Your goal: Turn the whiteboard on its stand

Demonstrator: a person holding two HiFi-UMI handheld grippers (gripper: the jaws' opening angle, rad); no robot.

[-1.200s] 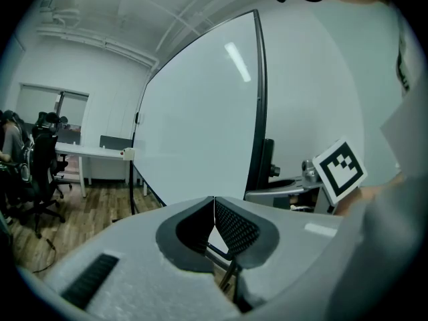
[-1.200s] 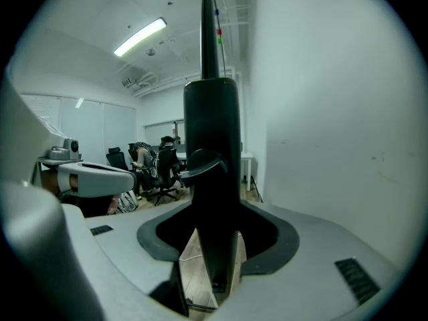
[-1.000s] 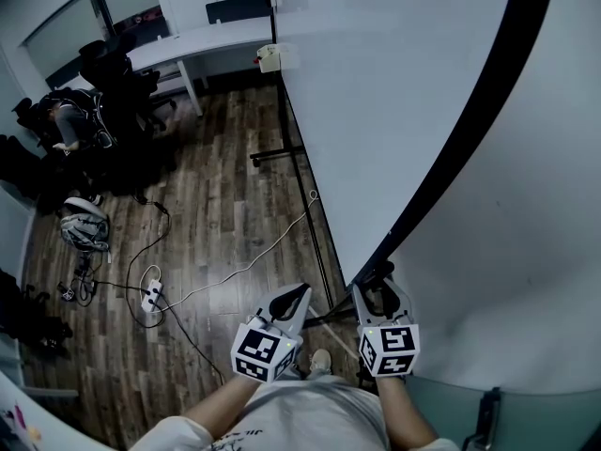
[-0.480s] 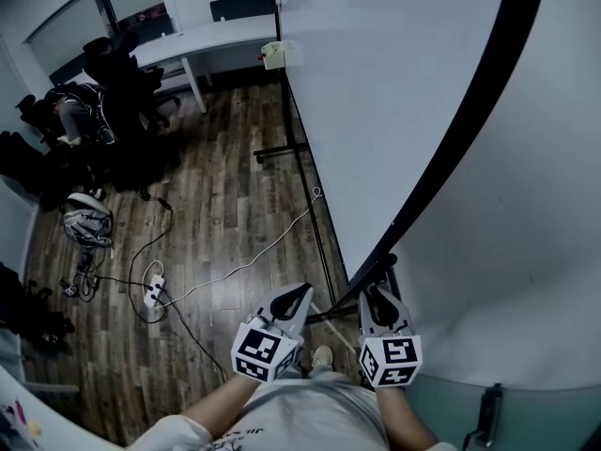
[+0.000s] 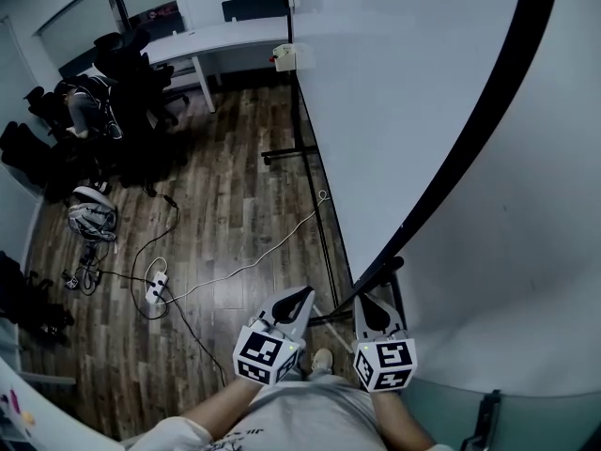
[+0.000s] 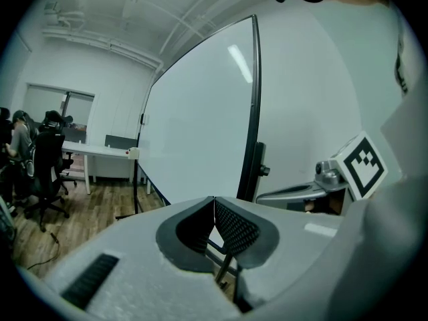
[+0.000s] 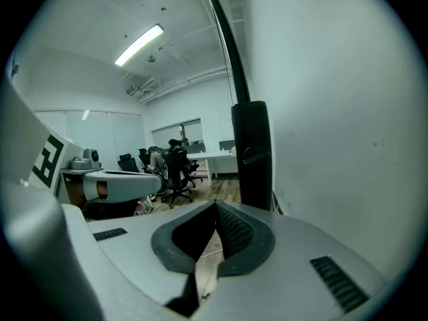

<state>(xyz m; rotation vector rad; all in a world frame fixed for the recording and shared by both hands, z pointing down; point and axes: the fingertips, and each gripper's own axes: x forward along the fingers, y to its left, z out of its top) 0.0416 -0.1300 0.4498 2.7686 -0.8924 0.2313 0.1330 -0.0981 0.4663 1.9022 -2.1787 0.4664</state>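
Note:
The big whiteboard stands tilted on its black stand, its black side frame running down to a corner just ahead of my hands. My right gripper sits right below that corner, shut, with nothing between its jaws. In the right gripper view the black frame post rises just beyond the right gripper, slightly right of it and not held. My left gripper hovers beside it over the floor, shut and empty. The left gripper view shows the left gripper before the board face.
A wall stands close behind the board on the right. On the wooden floor lie a white cable and a power strip. Further back are a white desk, office chairs and a seated person.
The right gripper's jaws have gone from open to shut, with nothing taken hold of, and it drew back a little from the frame corner. The left gripper stayed put.

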